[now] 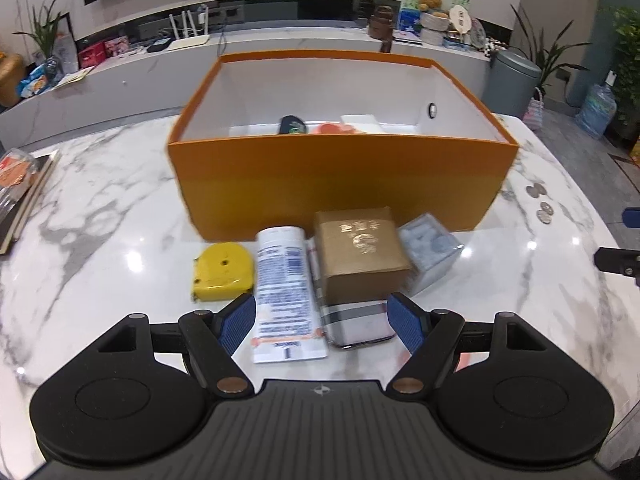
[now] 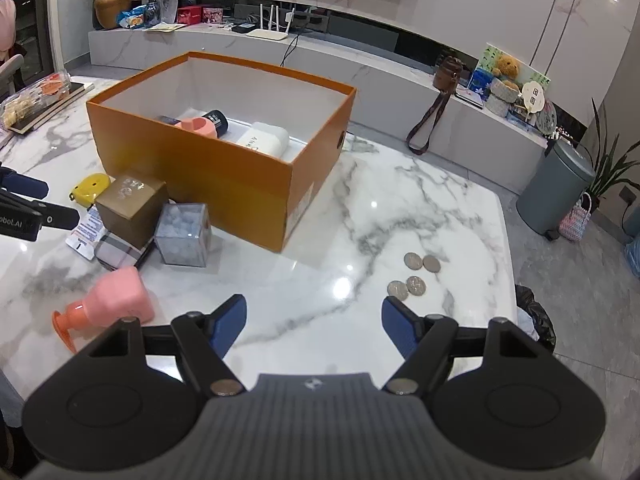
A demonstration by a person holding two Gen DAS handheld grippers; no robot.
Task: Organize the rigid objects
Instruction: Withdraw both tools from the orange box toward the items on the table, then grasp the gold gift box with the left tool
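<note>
The left gripper (image 1: 321, 324), fingers spread, stood nearest the tube (image 1: 285, 288), whose long axis ran straight ahead toward the box (image 1: 340, 184); right gripper (image 2: 313, 326) spread, apart.

Marble table (image 2: 400, 208), orange box (image 2: 240, 184), coins (image 2: 414, 276)

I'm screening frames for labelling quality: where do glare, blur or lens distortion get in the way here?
Left wrist view: ceiling-light glare spots dot the marble table; the orange box looks slightly soft, its edges bowed by the fisheye. Right wrist view: glare beside the coins; the room's lines curve near the frame edge.
</note>
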